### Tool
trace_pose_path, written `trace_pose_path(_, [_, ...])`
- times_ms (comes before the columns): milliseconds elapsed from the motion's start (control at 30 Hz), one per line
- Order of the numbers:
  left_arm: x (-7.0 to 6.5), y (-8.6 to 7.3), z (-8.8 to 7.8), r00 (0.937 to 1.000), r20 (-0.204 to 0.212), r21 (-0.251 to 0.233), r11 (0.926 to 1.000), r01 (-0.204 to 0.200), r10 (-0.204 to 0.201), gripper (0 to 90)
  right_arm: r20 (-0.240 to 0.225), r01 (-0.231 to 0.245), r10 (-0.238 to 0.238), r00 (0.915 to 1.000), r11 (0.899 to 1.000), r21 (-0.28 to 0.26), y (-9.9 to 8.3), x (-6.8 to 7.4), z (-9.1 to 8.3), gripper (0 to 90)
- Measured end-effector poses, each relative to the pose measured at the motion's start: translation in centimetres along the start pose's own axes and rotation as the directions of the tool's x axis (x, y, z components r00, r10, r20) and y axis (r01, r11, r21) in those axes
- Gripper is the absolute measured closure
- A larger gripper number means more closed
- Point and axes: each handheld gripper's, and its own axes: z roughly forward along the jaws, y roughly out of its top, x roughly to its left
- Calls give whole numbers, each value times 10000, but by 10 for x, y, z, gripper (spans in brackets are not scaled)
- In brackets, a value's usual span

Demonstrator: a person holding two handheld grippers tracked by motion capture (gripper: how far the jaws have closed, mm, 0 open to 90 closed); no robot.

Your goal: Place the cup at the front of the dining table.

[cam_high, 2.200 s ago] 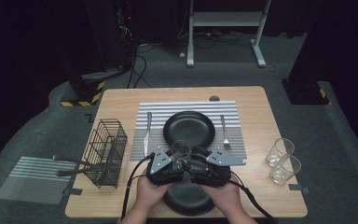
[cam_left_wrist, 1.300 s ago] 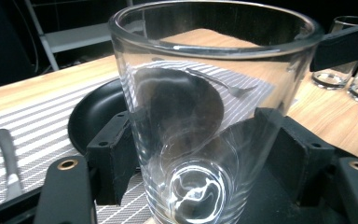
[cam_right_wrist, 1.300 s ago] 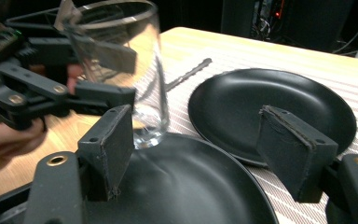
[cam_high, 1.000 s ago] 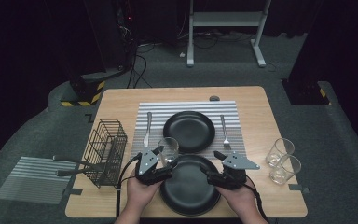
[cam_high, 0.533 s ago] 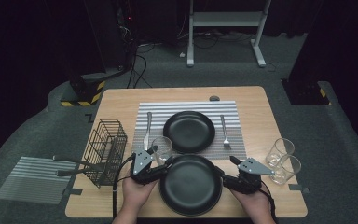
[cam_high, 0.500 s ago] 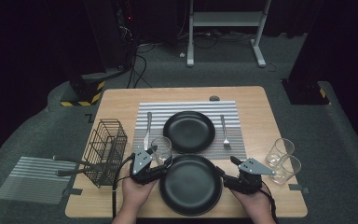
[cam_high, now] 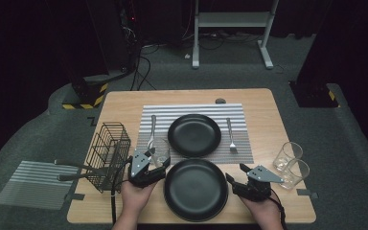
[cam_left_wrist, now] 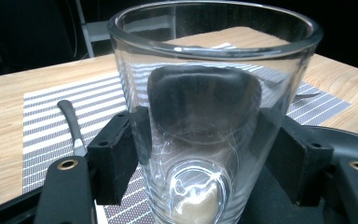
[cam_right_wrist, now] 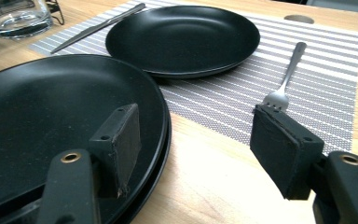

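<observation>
My left gripper [cam_high: 152, 162] is shut on a clear drinking glass [cam_high: 159, 152], held upright at the left front corner of the striped placemat [cam_high: 191, 111]. In the left gripper view both pads press the walls of the glass [cam_left_wrist: 214, 70]. My right gripper [cam_high: 235, 173] is open at the right rim of the near black plate [cam_high: 195, 189]. Its jaws have just been closing. In the right gripper view the right gripper [cam_right_wrist: 196, 130] straddles the rim: one jaw over the plate [cam_right_wrist: 42, 107], the other over bare wood, neither touching it.
A second black plate [cam_high: 194, 135] lies on the placemat with a fork [cam_high: 230, 136] on its right and a knife [cam_high: 152, 128] on its left. A wire basket [cam_high: 108, 155] stands at the table's left. Two empty glasses [cam_high: 292, 160] stand at the right edge.
Both hands have drawn apart from the middle of the near plate. The right gripper went right and down to the rim. The left gripper carried the glass a little left.
</observation>
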Motion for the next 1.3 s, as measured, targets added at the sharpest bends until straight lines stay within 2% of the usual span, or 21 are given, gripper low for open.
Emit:
trace_pose_path(67, [0,-2,1,9998,-29,-5,9999,173,-173,306,45,42,-42,10000,10000,3,0,-1,1,338])
trace_pose_path(100, [1,-2,0,9999,-86,31,10000,73,-72,306,76,96,-96,9999,10000,20,-1,-2,1,340])
trace_pose_path(133, [0,-3,1,9997,-96,53,9997,221,-220,306,119,158,-159,9998,9999,47,-1,-2,1,347])
trace_pose_path(167, [1,-3,1,9999,-121,87,9999,70,-69,306,168,148,-148,9997,9999,50,-1,-3,2,350])
trace_pose_path(233, [2,-5,1,9997,-169,129,9997,193,-190,306,264,179,-182,9995,9998,97,-2,-5,3,359])
trace_pose_path(267, [2,-5,1,9997,-200,140,9998,121,-119,306,316,39,-44,9995,9999,148,-3,-6,3,362])
trace_pose_path(300, [1,-5,2,9991,-318,154,9995,273,-268,306,360,64,-70,9993,9999,150,-3,-7,3,366])
trace_pose_path(333, [4,-4,2,9994,-344,221,9997,-57,65,306,427,11,-19,9991,9998,181,-3,-8,4,367])
trace_pose_path(367, [3,-4,3,9990,-429,195,9998,98,-90,306,408,-17,11,9992,9999,141,-3,-10,4,367])
trace_pose_path(400, [5,-4,3,9988,-471,237,9997,-79,90,306,399,-2,-3,9992,9999,129,-3,-11,4,367])
trace_pose_path(433, [5,-4,3,9984,-567,246,9997,84,-70,306,398,-44,40,9992,9999,118,-3,-11,4,368])
trace_pose_path(533, [9,-2,5,9979,-641,342,9993,130,-108,306,312,-126,122,9994,9999,114,-2,-11,2,368])
trace_pose_path(567, [11,-2,7,9978,-647,386,9991,180,-154,307,295,15,-17,9996,10000,69,-2,-12,2,369])
trace_pose_path(667, [14,1,12,9960,-796,435,9981,434,-399,306,225,45,-48,9997,9999,102,-2,-12,3,370])
trace_pose_path(867, [16,4,22,9939,-974,656,9962,574,-508,306,82,30,-31,10000,10000,91,-2,-11,4,374])
trace_pose_path(900, [16,4,24,9938,-995,702,9960,561,-490,306,43,165,-166,9999,9997,178,-2,-12,4,374])
trace_pose_path(967, [16,4,27,9934,-1056,792,9954,537,-452,306,67,-67,66,10000,10000,37,-2,-11,4,375])
trace_pose_path(1100, [17,4,35,9916,-1063,896,9925,835,-739,307,50,-66,66,10000,10000,-5,-1,-13,3,375])
trace_pose_path(1133, [18,4,35,9926,-1059,1030,9922,703,-593,307,49,-189,189,9998,9998,-22,-1,-13,2,376])
trace_pose_path(1300, [18,2,45,9906,-1200,1186,9897,798,-655,307,22,-308,308,9995,9995,-58,-1,-14,2,377])
